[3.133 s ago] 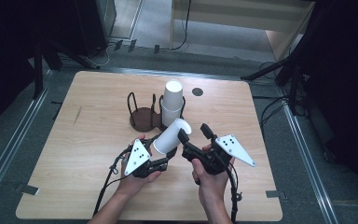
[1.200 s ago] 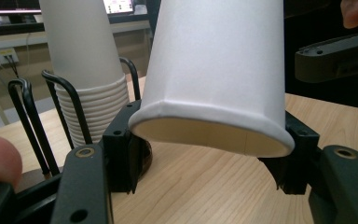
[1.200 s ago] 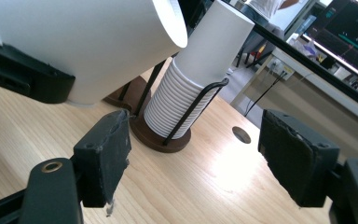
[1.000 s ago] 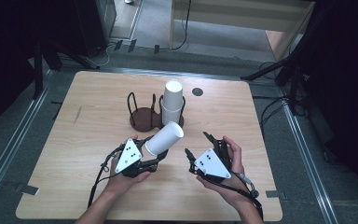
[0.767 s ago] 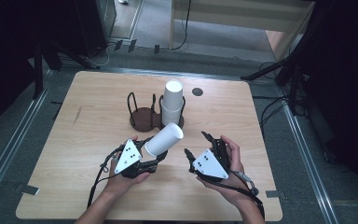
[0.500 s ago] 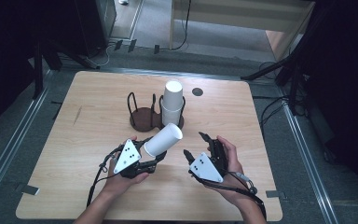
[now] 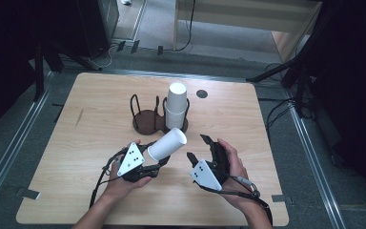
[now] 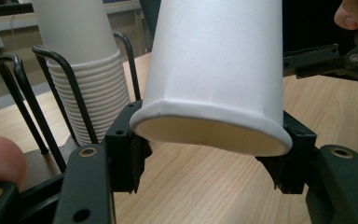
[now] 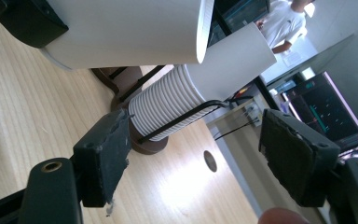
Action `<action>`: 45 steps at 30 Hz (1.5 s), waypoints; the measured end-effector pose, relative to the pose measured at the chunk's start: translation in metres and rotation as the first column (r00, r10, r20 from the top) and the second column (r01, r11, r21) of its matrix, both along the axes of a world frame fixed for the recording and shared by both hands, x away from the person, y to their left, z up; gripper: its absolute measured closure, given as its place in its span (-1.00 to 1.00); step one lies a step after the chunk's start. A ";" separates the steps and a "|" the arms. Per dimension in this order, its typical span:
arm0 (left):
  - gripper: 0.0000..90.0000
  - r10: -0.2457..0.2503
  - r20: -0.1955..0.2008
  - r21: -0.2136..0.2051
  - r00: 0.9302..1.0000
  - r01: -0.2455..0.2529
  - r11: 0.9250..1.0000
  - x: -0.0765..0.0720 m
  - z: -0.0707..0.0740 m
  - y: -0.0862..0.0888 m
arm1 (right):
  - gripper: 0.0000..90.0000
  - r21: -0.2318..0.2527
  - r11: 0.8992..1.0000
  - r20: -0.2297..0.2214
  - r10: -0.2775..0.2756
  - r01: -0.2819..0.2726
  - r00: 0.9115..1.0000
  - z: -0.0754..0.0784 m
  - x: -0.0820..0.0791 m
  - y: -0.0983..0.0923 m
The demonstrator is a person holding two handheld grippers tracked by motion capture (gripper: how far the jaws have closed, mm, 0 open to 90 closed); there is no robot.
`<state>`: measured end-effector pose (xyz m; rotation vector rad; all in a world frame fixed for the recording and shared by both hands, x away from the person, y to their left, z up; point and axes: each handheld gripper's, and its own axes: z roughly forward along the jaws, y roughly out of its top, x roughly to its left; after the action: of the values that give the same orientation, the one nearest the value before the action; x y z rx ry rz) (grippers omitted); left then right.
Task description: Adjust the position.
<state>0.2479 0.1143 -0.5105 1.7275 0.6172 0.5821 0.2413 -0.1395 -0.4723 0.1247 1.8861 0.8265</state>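
Gripping one paper cup [image 7: 167, 144] at its rim, left hand-held gripper [image 7: 145, 164] clenched. Right hand-held gripper [image 7: 198, 149] released, empty. Cup separated from stack [image 7: 176, 102]; placement pending.

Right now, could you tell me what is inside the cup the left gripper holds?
The cup looks empty near its rim: bare paper wall inside. Deeper in is hidden from view. The left gripper clamps it at the rim.

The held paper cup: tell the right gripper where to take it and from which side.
Grip the cup on its bare wall near the closed end, which points up and away towards the stack. The left gripper already clamps the open rim end, so the right gripper, jaws open, should probably come in from the cup's right, across the round wall.
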 end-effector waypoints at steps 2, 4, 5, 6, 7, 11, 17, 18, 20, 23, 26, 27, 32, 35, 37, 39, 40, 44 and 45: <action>-0.13 -0.002 -0.003 0.003 1.000 0.002 1.000 0.001 0.000 0.000 | -0.46 -0.010 1.000 0.007 0.003 -0.003 1.000 -0.001 0.000 0.000; -0.13 -0.003 -0.009 0.011 1.000 0.003 1.000 0.002 0.000 0.001 | -0.48 -0.030 1.000 0.021 0.010 -0.010 1.000 -0.002 0.001 0.001; -0.13 -0.005 -0.012 0.016 1.000 0.005 1.000 0.002 0.000 0.001 | -0.51 -0.049 0.999 0.033 0.014 -0.012 0.999 -0.003 0.001 0.001; -0.12 -0.005 -0.013 0.018 1.000 0.006 1.000 0.002 0.000 0.001 | -0.50 -0.061 0.998 0.044 0.021 -0.018 0.999 -0.002 0.002 0.001; -0.12 -0.006 -0.016 0.018 1.000 0.006 1.000 0.002 0.000 0.000 | -0.50 -0.065 0.998 0.052 0.021 -0.018 0.998 -0.003 0.002 0.002; -0.12 -0.008 -0.020 0.027 1.000 0.009 1.000 0.003 0.000 0.000 | -0.52 -0.123 0.992 0.088 0.038 -0.027 0.995 -0.004 0.003 0.004; -0.12 -0.010 -0.019 0.027 1.000 0.011 1.000 0.003 0.001 0.000 | -0.52 -0.130 0.991 0.103 0.052 -0.038 0.993 -0.003 0.004 0.006; -0.11 -0.011 -0.019 0.028 1.000 0.011 1.000 0.003 0.001 0.000 | -0.51 -0.135 0.990 0.105 0.051 -0.037 0.993 -0.003 0.004 0.006; -0.11 -0.012 -0.021 0.032 1.000 0.013 0.999 0.003 0.001 0.000 | -0.51 -0.165 0.985 0.127 0.065 -0.043 0.990 -0.003 0.004 0.007; -0.11 -0.013 -0.025 0.035 1.000 0.014 0.999 0.003 0.001 0.000 | -0.50 -0.201 0.978 0.142 0.077 -0.047 0.987 -0.003 0.003 0.008; -0.11 -0.019 -0.028 0.043 0.999 0.020 0.999 0.004 0.001 0.000 | -0.49 -0.224 0.973 0.152 0.095 -0.059 0.984 -0.002 0.003 0.009; -0.11 -0.019 -0.031 0.047 0.999 0.020 0.999 0.004 0.002 0.000 | -0.49 -0.231 0.971 0.152 0.101 -0.064 0.983 -0.002 0.003 0.009; -0.11 -0.029 -0.038 0.060 0.999 0.032 0.998 0.005 0.001 0.000 | -0.47 -0.272 0.958 0.162 0.138 -0.090 0.977 -0.002 0.004 0.011; -0.11 -0.038 -0.046 0.068 0.998 0.041 0.997 0.005 0.000 -0.001 | -0.46 -0.282 0.954 0.158 0.153 -0.104 0.975 -0.002 0.004 0.012; -0.11 -0.043 -0.047 0.077 0.998 0.046 0.996 0.005 0.000 -0.001 | -0.46 -0.293 0.949 0.155 0.167 -0.116 0.974 -0.003 0.005 0.013; -0.11 -0.046 -0.050 0.081 0.998 0.050 0.995 0.005 -0.001 -0.002 | -0.47 -0.295 0.948 0.153 0.168 -0.117 0.974 -0.003 0.005 0.013; -0.11 -0.047 -0.048 0.087 0.998 0.051 0.995 0.005 -0.002 -0.002 | -0.47 -0.295 0.948 0.150 0.169 -0.119 0.974 -0.003 0.004 0.014; -0.11 -0.049 -0.050 0.099 0.998 0.054 0.994 0.004 -0.003 -0.003 | -0.48 -0.317 0.940 0.156 0.182 -0.126 0.971 -0.001 0.005 0.015; -0.11 -0.053 -0.051 0.102 0.997 0.058 0.993 0.004 -0.003 -0.003 | -0.48 -0.320 0.939 0.153 0.183 -0.126 0.971 -0.001 0.005 0.015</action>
<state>0.2522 0.1110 -0.5135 1.8548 0.5802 0.5426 0.2458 -0.1240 -0.4736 -0.2887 1.8425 0.6131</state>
